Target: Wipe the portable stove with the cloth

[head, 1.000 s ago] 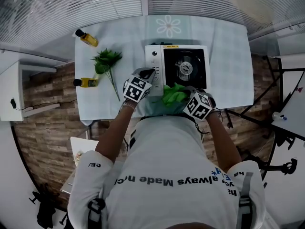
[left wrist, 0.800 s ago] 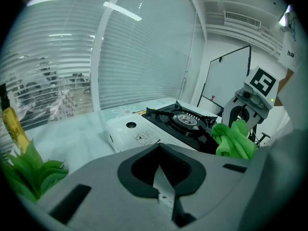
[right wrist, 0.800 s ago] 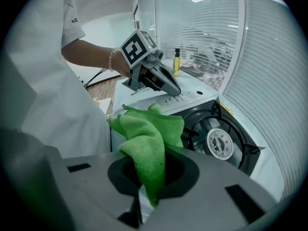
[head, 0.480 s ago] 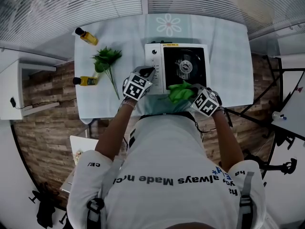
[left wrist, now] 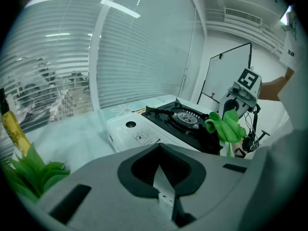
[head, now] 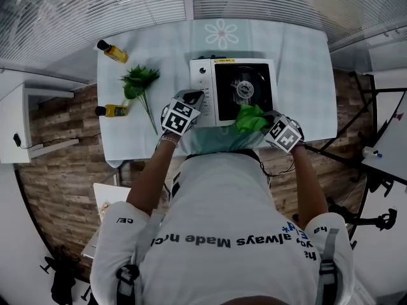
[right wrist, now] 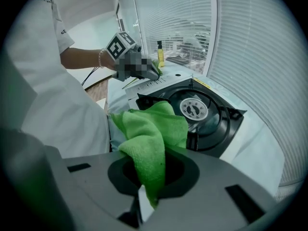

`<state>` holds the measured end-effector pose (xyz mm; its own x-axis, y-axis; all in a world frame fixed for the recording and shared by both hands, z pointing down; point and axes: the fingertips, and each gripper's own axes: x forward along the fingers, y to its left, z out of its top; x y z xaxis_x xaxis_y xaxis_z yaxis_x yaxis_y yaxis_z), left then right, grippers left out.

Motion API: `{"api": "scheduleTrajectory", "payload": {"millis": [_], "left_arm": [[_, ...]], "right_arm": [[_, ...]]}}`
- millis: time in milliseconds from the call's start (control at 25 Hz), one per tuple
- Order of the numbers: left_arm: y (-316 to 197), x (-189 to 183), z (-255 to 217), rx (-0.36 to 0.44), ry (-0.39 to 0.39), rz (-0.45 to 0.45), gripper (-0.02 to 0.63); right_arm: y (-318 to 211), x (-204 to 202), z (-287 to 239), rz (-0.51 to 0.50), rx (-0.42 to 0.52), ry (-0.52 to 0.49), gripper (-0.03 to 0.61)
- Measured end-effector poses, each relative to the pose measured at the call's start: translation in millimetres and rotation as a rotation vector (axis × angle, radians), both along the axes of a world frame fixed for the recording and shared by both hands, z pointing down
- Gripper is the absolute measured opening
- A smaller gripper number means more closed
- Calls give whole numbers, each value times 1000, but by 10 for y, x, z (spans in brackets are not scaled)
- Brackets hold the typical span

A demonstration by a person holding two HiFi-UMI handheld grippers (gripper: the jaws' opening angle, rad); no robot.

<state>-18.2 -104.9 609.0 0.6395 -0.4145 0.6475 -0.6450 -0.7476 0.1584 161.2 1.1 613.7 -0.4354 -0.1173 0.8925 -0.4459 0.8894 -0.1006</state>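
Green cloth [right wrist: 149, 129] is shown bunched and pinched in the closed jaws of the right gripper [right wrist: 144, 198]. Its loose folds are draped over the near right edge of the portable stove [head: 203, 103], just beside the black burner well [head: 245, 89].

The cloth is judged light, soft and limp. Its free part can be expected to flop and drag, so it is best taken by a thick gathered fold, as here, with enough left hanging to be pressed flat on the surface.

The stove is judged stiff and fairly light, and it may be pushed across the table under a sideways wipe. The fabric may be snagged by the raised pan supports round the burner.

The left gripper [head: 196, 98] is held at the stove's near left corner, by the control panel, its jaws shut with nothing between them. Whether the casing is pressed by it cannot be told.

The stove is set on a pale table [head: 299, 62], with a leafy green sprig [head: 141, 81] and two small yellow bottles [head: 114, 51] well apart to its left.
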Motion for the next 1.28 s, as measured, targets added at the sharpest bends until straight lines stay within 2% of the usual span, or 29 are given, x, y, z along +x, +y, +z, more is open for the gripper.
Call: {"api": "scheduleTrajectory", "payload": {"millis": [360, 440, 600, 720, 880, 1000, 1280], "left_arm": [[1, 4, 11, -5, -4, 5, 12], [1, 5, 11, -4, -5, 5, 12], [-8, -2, 16, -7, -4, 4, 12], [-7, -1, 3, -10, -3, 0, 12], [-3, -8, 4, -15, 6, -4, 11], [0, 1, 2, -13, 8, -4, 12], [1, 9, -8, -11, -9, 3, 12]], "right_arm": [[-22, 323, 1, 45, 9, 51, 23], [-55, 285, -99, 41, 46, 39, 23], [-330, 332, -509, 153, 168, -31, 23], [-521, 548, -562, 222, 262, 18, 23], [-572, 707, -221, 275, 294, 117, 23], [-642, 752, -65, 334, 337, 146, 23], [-743, 763, -46, 318, 388, 181, 23]]}}
